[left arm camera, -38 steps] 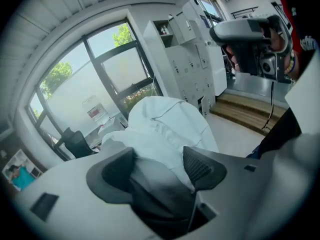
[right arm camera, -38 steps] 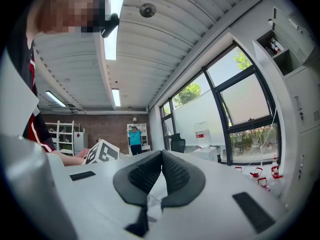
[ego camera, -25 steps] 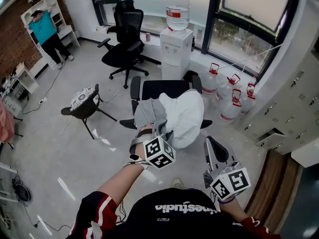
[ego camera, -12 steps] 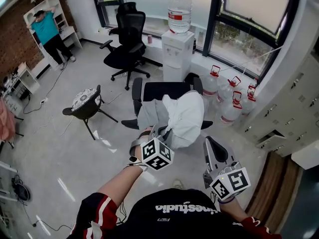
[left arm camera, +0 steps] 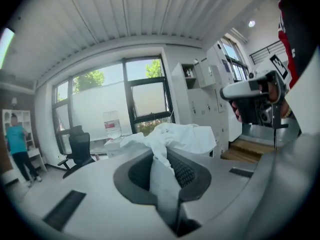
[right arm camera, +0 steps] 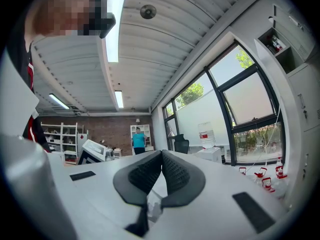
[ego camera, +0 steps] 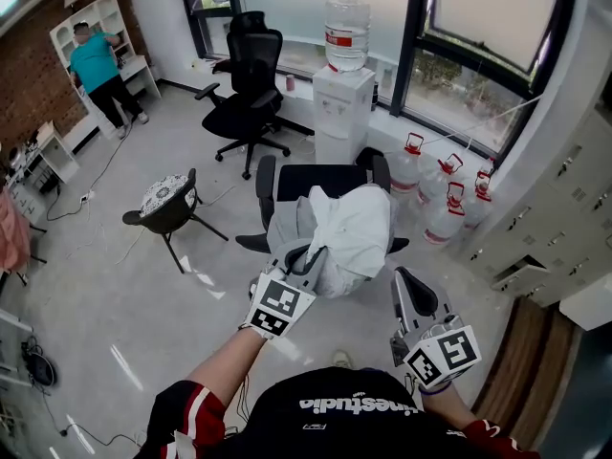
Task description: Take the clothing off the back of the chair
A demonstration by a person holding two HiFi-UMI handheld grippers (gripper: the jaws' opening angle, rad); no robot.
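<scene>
Right gripper (ego camera: pixel 406 283): on the near side of the chair (ego camera: pixel 320 175), toward its right and apart from it. Its pads are pressed together with nothing between them.
Left gripper (ego camera: pixel 304 259): at the near edge of the chair back. Its pads pinch a fold of the clothing (ego camera: pixel 349 228).
Clothing, place: draped over the chair back. Most of it hangs on the near side and a part reaches toward the seat.
Done: the grip on the cloth is made, as I judge.
Left to do: the lifting off. Nearly the whole cloth still lies on the back, so the task is only at its beginning.
Clothing, look: white, with a pale grey part on the left. It is thin, crumpled and soft, and it will probably sag and trail when raised.
Beyond the chair: a water dispenser (ego camera: pixel 341 103), and to its right some bottles (ego camera: pixel 449 208) on the floor.
</scene>
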